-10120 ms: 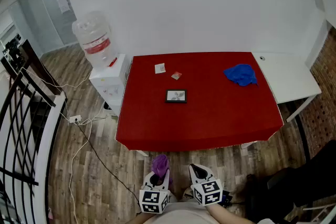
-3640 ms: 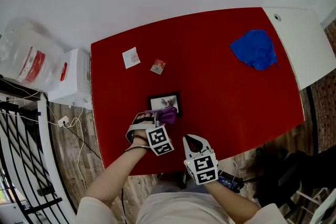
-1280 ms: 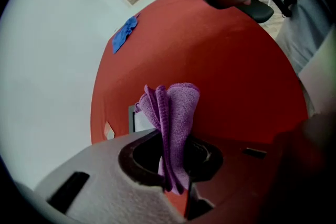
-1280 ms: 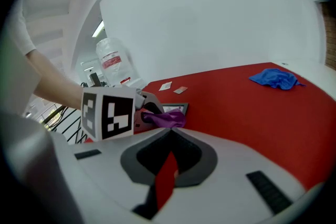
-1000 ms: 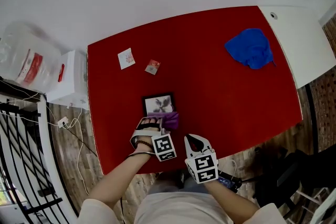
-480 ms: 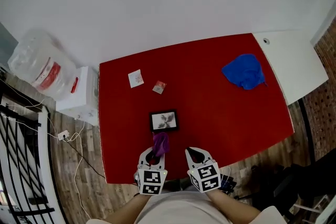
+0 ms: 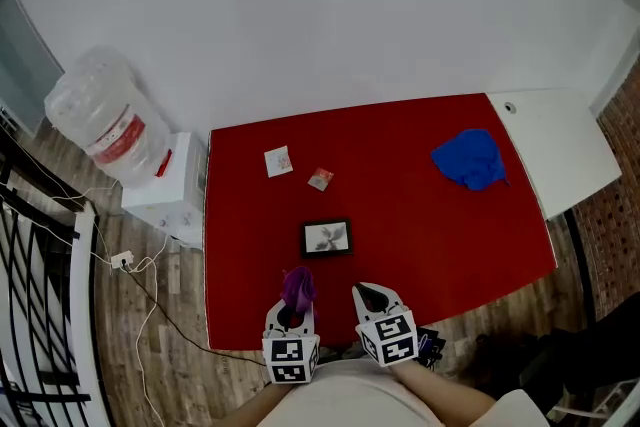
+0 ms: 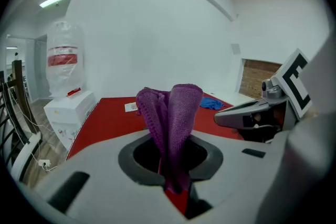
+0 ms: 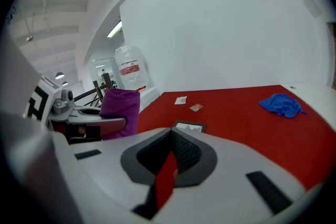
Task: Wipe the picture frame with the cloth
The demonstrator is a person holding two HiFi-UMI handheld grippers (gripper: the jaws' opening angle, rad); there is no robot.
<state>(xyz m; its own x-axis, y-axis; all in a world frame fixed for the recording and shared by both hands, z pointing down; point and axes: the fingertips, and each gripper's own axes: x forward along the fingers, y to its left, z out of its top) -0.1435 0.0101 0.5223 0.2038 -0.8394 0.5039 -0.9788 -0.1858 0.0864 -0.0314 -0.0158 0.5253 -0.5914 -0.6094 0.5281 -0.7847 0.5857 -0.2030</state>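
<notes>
Purple cloth [image 8: 170, 118] in left tool [image 7: 294, 305], picture frame [image 7: 327, 237] just beyond

The left claw [image 7: 294, 305] and right claw [image 7: 362, 293] are white plastic with black-and-white marker cubes [image 7: 290, 359].

We cannot read the white card [image 7: 278, 161] or the small packet [image 7: 320, 179] on the red table [image 7: 420, 225]: too small. The right gripper [image 9: 169, 165] covers the near edge of the picture frame [image 9: 188, 126], and the lower end of the purple cloth [image 8: 170, 113] vanishes inside the left gripper [image 8: 175, 176]
</notes>
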